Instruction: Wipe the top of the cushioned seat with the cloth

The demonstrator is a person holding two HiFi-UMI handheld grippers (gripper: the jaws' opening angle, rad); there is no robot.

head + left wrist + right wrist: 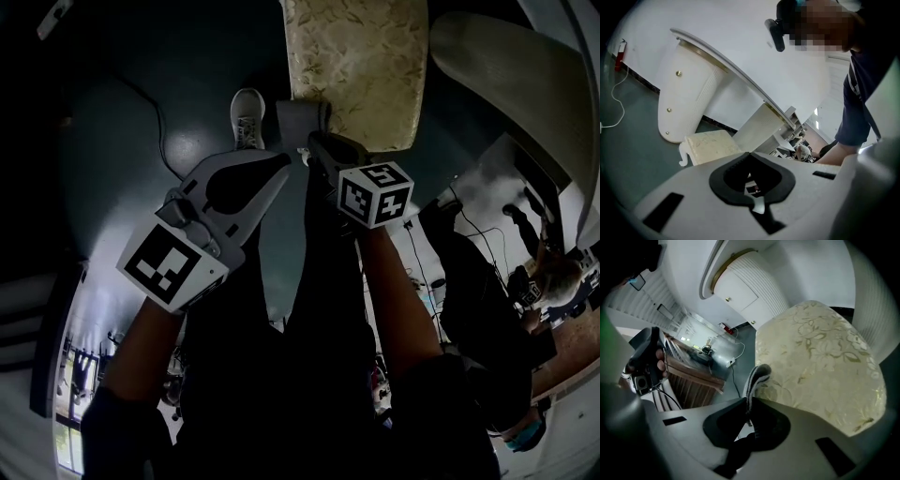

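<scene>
The cushioned seat [356, 66], cream with a leaf pattern, sits at the top of the head view. It fills the right of the right gripper view [820, 357] and lies small on the floor in the left gripper view [712, 145]. My right gripper [317, 142] [749, 401] is shut on a grey cloth [300, 117], whose folded end [757, 378] sticks out past the jaws at the seat's near edge. My left gripper [278, 167] [750, 154] hangs to the left of the seat over the dark floor, shut with nothing in it.
A white ribbed pedestal [686, 103] [750, 287] under a curved tabletop [506, 75] stands just behind the seat. A white cable [618, 103] runs over the floor. My shoe [247, 117] is left of the seat. Another person [525, 272] stands at the right.
</scene>
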